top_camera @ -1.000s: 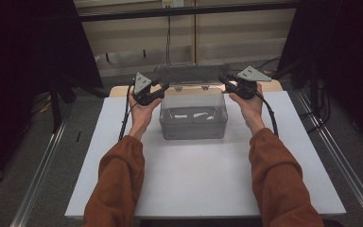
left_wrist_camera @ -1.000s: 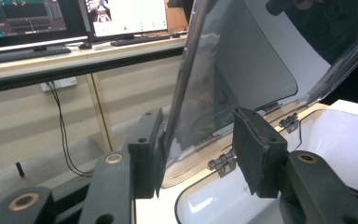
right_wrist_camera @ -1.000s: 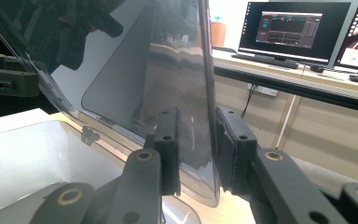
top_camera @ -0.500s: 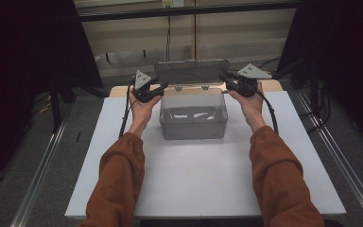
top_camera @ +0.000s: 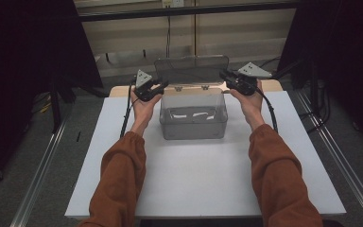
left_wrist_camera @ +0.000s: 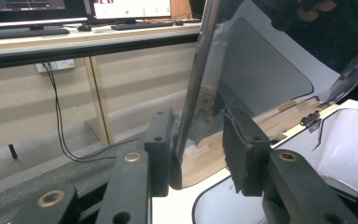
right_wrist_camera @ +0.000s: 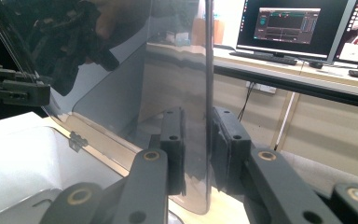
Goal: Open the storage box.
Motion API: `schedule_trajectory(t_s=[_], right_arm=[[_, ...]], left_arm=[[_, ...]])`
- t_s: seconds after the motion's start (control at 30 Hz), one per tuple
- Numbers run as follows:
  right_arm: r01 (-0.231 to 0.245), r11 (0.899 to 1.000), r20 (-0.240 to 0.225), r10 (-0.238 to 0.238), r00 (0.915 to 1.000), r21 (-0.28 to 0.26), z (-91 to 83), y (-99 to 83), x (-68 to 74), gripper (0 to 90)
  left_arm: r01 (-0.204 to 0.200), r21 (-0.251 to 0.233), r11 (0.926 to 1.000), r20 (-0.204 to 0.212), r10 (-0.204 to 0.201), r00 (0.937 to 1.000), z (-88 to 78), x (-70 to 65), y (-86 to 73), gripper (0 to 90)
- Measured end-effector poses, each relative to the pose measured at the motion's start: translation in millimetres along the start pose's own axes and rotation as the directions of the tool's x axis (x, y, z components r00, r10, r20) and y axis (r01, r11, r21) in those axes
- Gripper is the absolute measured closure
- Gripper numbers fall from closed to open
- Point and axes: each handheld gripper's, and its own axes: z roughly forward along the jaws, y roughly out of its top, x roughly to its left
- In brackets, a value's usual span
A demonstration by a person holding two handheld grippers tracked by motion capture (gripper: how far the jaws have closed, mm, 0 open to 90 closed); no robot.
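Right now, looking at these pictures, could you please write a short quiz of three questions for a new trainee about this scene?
1. True or false: the lid of the clear plastic box lies flat and shut.
2. Which part does the left tool straddle? A) lid's edge B) cable C) table
3. Fill in: the right tool has its jaws around the lid's ____ edge.

Key: 1 false; 2 A; 3 right

Three cameras: one fixed overhead, one riding each gripper

The high view looks forward and down on the white table (top_camera: 203, 179) from the person's side, forearms entering from below. Each gripper view sits very close behind its own black jaws, facing the smoky raised lid (left_wrist_camera: 261, 74) edge-on, desks with monitors (right_wrist_camera: 284, 28) beyond. All three share that lid.
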Motion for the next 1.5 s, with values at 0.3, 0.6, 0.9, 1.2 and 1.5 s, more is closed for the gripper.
schedule_trajectory(t_s=[0.3, 0.6, 0.9, 1.2, 1.5], right_arm=[[-0.027, 1.0, -0.003, 0.027, 0.9996, 0.012, 8.2, -8.8, -4.0, 73.8], [-0.05, 0.997, -0.013, 0.051, 0.9986, 0.052, 16.3, -23.8, -7.7, 73.3], [-0.07, 0.994, -0.018, 0.071, 0.9973, 0.08, 21.6, -34.0, -9.5, 73.6], [-0.091, 0.992, -0.023, 0.093, 0.9954, 0.09, 28.0, -35.2, -13.1, 74.5], [-0.116, 0.989, -0.025, 0.119, 0.9926, 0.091, 30.2, -36.3, -16.2, 77.1]], left_arm=[[0.024, 0.018, 0.9995, -0.001, -0.024, 0.9997, 0.8, 1.3, 1.6, 67.1], [0.041, 0.044, 0.9982, 0.007, -0.041, 0.9991, 2.4, 3.4, 4.7, 66.9], [0.039, 0.07, 0.9968, 0.003, -0.039, 0.9992, 6.2, 5.6, 4.0, 67.6], [0.029, 0.072, 0.997, -0.01, -0.028, 0.9996, 11.7, 6.0, 3.5, 66.1], [0.099, 0.082, 0.9918, 0.001, -0.099, 0.9951, 18.2, 10.4, 1.1, 65.5]])
